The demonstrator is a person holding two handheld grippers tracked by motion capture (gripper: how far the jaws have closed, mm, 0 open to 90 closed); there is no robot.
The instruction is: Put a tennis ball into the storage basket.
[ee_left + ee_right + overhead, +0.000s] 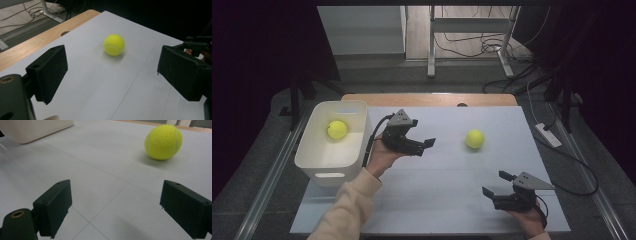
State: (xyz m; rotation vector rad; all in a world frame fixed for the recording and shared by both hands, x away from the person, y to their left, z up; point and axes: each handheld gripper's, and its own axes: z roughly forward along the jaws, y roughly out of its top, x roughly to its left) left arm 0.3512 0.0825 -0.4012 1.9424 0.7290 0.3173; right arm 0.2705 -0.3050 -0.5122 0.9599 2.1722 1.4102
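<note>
Tennis ball sat loose mid-tabletop, well ahead of our left gripper with jaws apart and empty, so we figured a sloppy nudge could've rolled it away.

On the tabletop, one ball lies in the bin at left, another ball lies right of centre, apart from the bin.
</note>
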